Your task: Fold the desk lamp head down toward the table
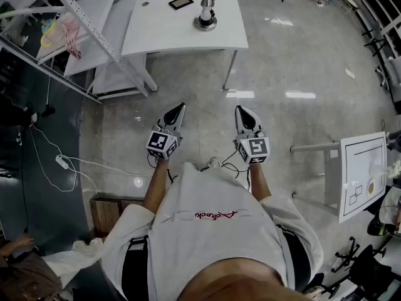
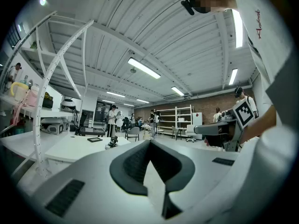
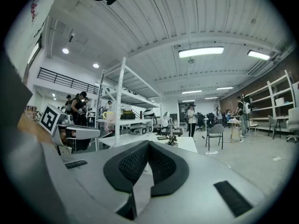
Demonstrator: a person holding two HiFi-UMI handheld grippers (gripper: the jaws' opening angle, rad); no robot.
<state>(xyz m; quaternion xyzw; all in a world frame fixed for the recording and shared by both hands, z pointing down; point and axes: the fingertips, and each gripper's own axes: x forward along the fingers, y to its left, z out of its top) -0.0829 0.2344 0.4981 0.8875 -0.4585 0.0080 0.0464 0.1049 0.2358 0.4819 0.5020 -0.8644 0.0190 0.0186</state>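
The desk lamp (image 1: 205, 12), a small silver one on a round base, stands upright on the white table (image 1: 163, 33) at the far side of the room. It shows small and distant in the left gripper view (image 2: 113, 135) and the right gripper view (image 3: 171, 133). My left gripper (image 1: 180, 108) and right gripper (image 1: 240, 110) hang side by side over the floor, well short of the table. Both are shut, pointing level at the table, with nothing between the jaws (image 2: 149, 142) (image 3: 148, 143).
A black tablet (image 1: 181, 2) lies on the table left of the lamp. A metal shelving rack (image 1: 75, 24) stands at the left. A white board on a stand (image 1: 362, 174) is at the right. A cable with a power strip (image 1: 62, 162) lies on the floor at the left. Several people and chairs are far off.
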